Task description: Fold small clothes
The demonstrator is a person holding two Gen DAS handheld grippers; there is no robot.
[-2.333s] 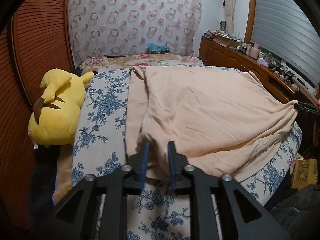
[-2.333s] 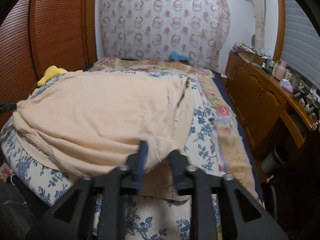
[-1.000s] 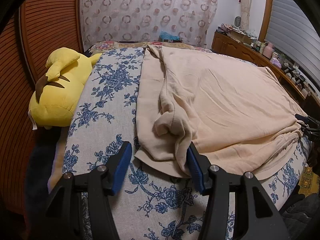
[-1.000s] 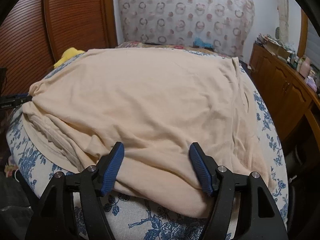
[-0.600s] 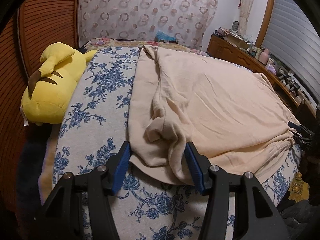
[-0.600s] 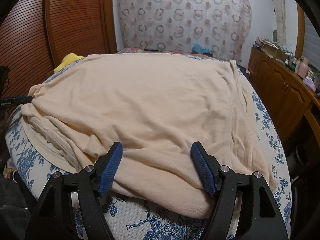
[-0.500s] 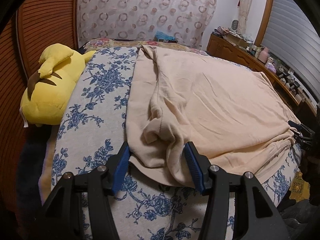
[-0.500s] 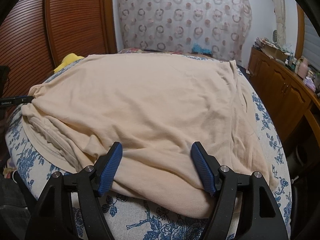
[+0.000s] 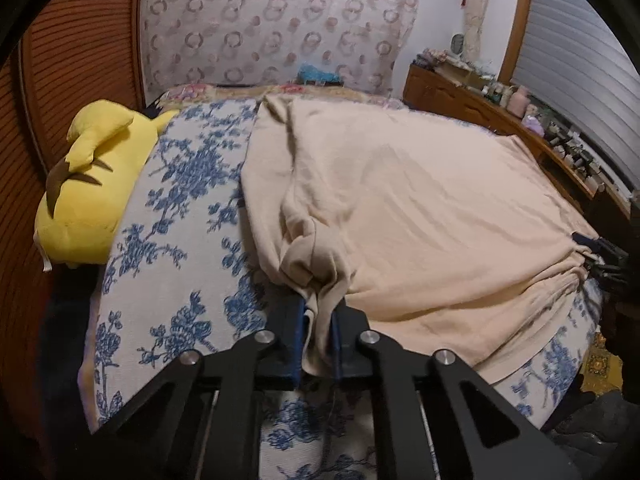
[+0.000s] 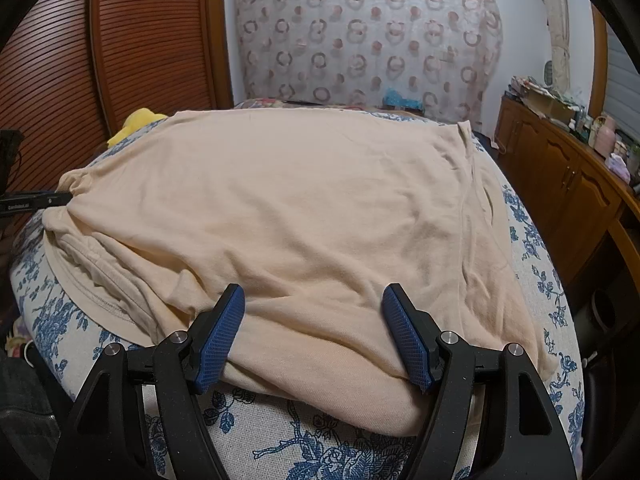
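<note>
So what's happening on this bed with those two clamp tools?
A person is folding a peach-coloured garment spread over the blue floral bedspread, holding a gripper in each hand. The left gripper is closing its jaws on a bunched corner of the fabric at the near edge. The right gripper is open, its blue pads straddling the garment's other near edge without pinching it. A yellow plush toy lies off to the side.

A bed with a blue-flowered white cover fills the frame's middle, bearing a spread peach garment at centre right and a yellow plush toy at left.
</note>
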